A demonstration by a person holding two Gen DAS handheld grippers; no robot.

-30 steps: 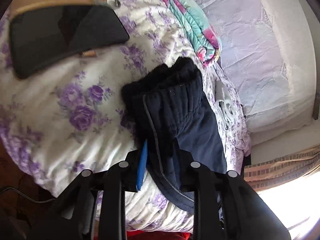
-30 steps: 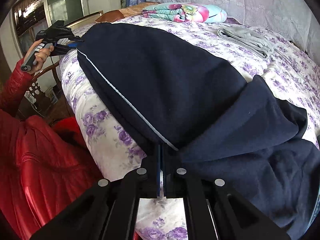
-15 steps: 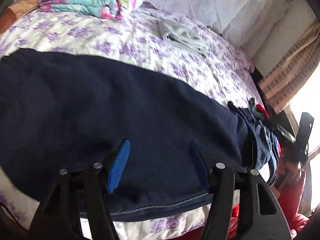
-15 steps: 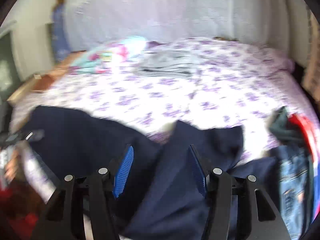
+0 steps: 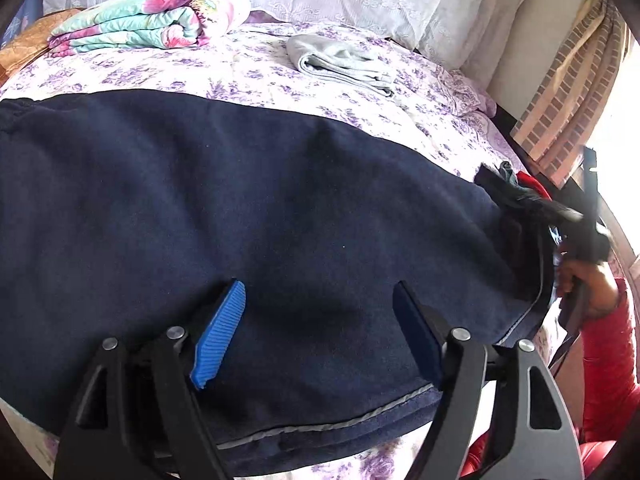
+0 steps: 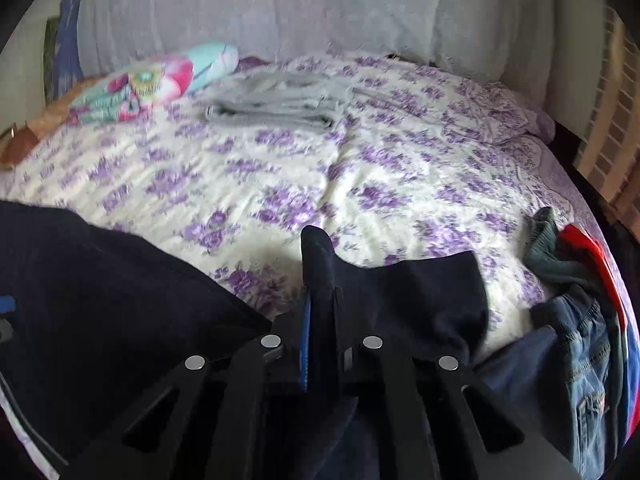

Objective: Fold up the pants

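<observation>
Dark navy pants lie flat along the near edge of a bed with a purple-flowered cover. My left gripper is open above the pants, near their grey-piped edge, holding nothing. My right gripper is shut on a raised fold of the same navy pants at their other end. In the left wrist view the right gripper shows at the far right, held by a hand in a red sleeve.
A folded grey garment and a rolled floral blanket lie at the back of the bed. A pile with blue jeans and a red item sits at the bed's right edge. White curtain behind.
Both grippers let go of the pants edge and opened. The left stays open over the flat pants. The right has since shut on a fold at the other end.
</observation>
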